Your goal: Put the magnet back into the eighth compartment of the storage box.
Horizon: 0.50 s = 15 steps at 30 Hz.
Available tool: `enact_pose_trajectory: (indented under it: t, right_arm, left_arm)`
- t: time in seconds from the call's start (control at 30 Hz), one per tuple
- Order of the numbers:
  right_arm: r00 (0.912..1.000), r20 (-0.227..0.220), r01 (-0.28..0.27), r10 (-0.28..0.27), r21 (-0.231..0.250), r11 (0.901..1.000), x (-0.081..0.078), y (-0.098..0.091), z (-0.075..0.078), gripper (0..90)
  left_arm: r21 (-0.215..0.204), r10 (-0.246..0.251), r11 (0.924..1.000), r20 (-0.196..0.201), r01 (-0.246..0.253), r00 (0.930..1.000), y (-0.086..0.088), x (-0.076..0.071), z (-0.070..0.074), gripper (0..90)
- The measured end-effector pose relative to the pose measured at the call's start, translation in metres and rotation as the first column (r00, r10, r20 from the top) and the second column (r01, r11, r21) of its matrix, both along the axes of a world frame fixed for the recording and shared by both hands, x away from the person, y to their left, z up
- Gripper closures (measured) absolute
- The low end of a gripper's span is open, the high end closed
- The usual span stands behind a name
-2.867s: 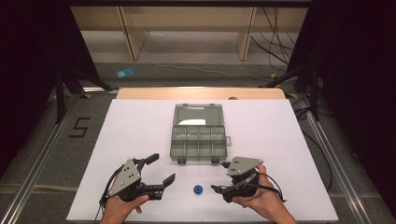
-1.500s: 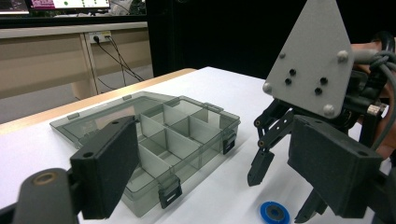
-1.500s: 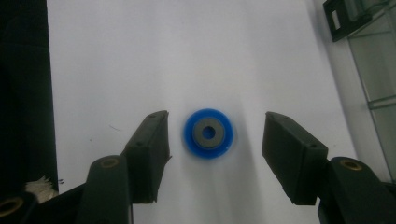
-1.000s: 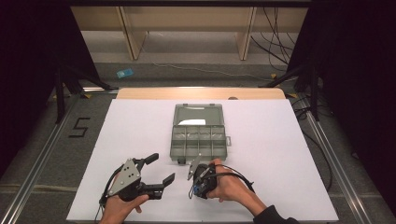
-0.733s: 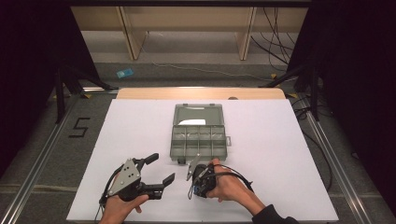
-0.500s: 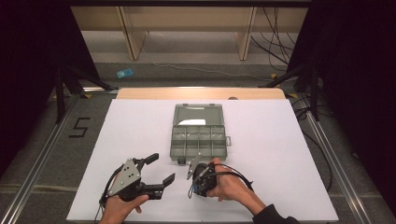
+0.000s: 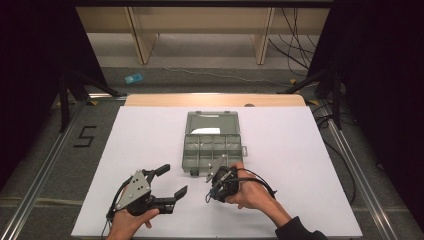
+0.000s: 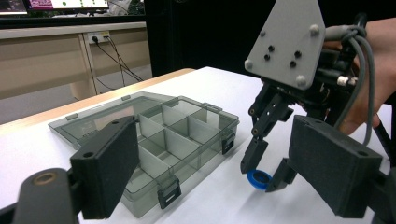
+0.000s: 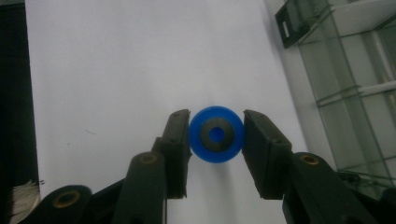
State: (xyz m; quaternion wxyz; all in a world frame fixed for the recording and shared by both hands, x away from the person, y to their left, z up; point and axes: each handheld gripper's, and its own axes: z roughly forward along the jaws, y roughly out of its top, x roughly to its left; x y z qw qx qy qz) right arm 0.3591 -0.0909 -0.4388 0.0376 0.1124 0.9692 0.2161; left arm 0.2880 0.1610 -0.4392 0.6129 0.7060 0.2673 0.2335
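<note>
While the right claw (image 9: pixel 215 135) pinched the blue ring (image 9: pixel 216 134) on the white counter (image 7: pixel 300 150), just beside the open compartment box (image 7: pixel 212 145), the left claw (image 7: pixel 172 182) rested spread nearby. Lifting and placing it apparently remained.

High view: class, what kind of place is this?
Probably a lab or workshop set up for recording: a white-topped table hemmed by dark curtains, cables trailing on the floor, and monitors behind a desk.
</note>
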Motion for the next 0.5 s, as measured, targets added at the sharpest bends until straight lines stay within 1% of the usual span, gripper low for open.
enact_pose_trajectory:
  t: [0.17,0.2,0.23,0.33,0.4,0.47,0.5]
  right_arm:
    - [0.9996,0.023,0.014,-0.015,0.024,0.9996,0.003,-0.005,0.006,63.0]
    - [0.9992,0.032,0.02,-0.021,0.034,0.9992,0.003,-0.005,0.007,63.0]
    - [0.998,0.048,0.037,-0.04,0.051,0.998,0.005,-0.008,0.01,62.9]
    - [0.9978,0.051,0.04,-0.043,0.06,0.9974,0.006,-0.009,0.012,63.0]
    - [0.9968,0.061,0.047,-0.051,0.076,0.996,0.007,-0.012,0.014,63.0]
    - [0.9948,0.083,0.05,-0.058,0.089,0.9948,0.009,-0.013,0.016,63.0]
    - [0.9945,0.083,0.055,-0.064,0.099,0.9935,0.009,-0.015,0.017,63.0]
  left_arm:
    - [0.0,0.0,1.0,0.0,0.0,1.0,0.0,0.0,0.0,16.2]
    - [0.0,0.0,1.0,0.001,0.0,1.0,0.0,0.0,0.0,16.2]
    - [-0.001,0.0,1.0,0.001,0.0,1.0,0.0,0.0,0.0,16.2]
    - [-0.001,0.0,1.0,0.001,0.0,1.0,0.0,0.0,0.0,16.2]
    - [-0.001,0.0,1.0,0.0,0.0,1.0,0.0,0.0,0.0,16.2]
    - [0.0,0.0,1.0,0.0,0.0,1.0,0.0,0.0,0.0,16.2]
    - [0.0,0.0,1.0,0.0,0.0,1.0,0.0,0.0,0.0,16.2]
